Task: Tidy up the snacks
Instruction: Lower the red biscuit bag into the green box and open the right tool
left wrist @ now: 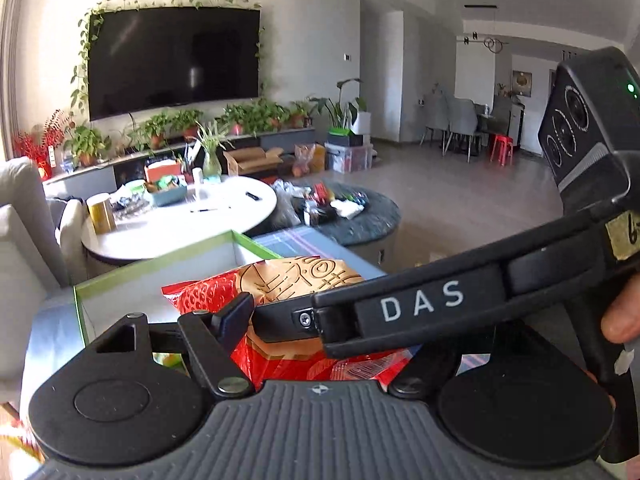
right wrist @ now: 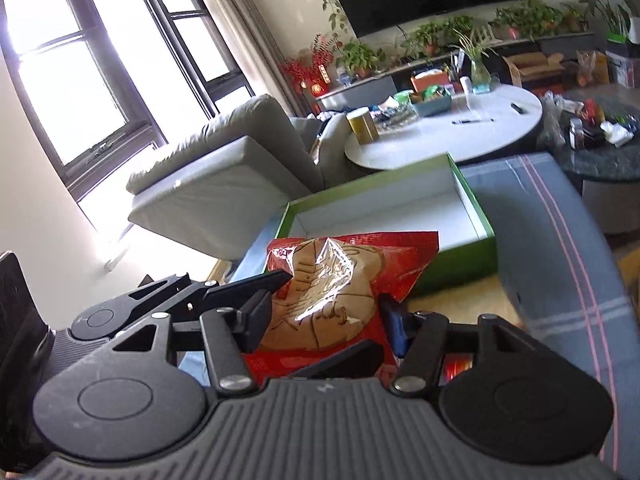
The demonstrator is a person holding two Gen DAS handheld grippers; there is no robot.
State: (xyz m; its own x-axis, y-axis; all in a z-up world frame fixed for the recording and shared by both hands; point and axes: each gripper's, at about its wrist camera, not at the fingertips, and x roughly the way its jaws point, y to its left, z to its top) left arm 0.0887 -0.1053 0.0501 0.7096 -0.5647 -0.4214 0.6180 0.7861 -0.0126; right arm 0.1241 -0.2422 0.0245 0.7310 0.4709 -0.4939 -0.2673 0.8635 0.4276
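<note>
Holding this red snack bag (right wrist: 320, 304) up with both grippers right now, and it's hovering just in front of the green box (right wrist: 472, 256) that's sitting open on the striped grey cloth (right wrist: 560, 248). My right gripper (right wrist: 324, 316) is clamped across the bag's width, one black finger pressing on each side, and the left gripper (left wrist: 288, 320) is pinching the same bag from the other end, at least as far as I can tell, since the right tool is crossing in front of its far finger in the left view. For anyone trying this: I'm thinking the trick is keeping both grips even and carrying the bag flat over the near wall before lowering, because the box looks shallow and a tilted bag could catch on the rim. I'm also trying not to squeeze harder, since what's inside looks like a big round tan cracker with stamped lines, probably brittle. The wrapper is crinkly and glossy, clear film over the cracker and printed red foil around it, so it's throwing glare and likely sliding a bit under the pads. Inside, the box is plain white card with nothing visible in it, flat floor, straight walls, so there's plenty of room to lay the bag down.
</note>
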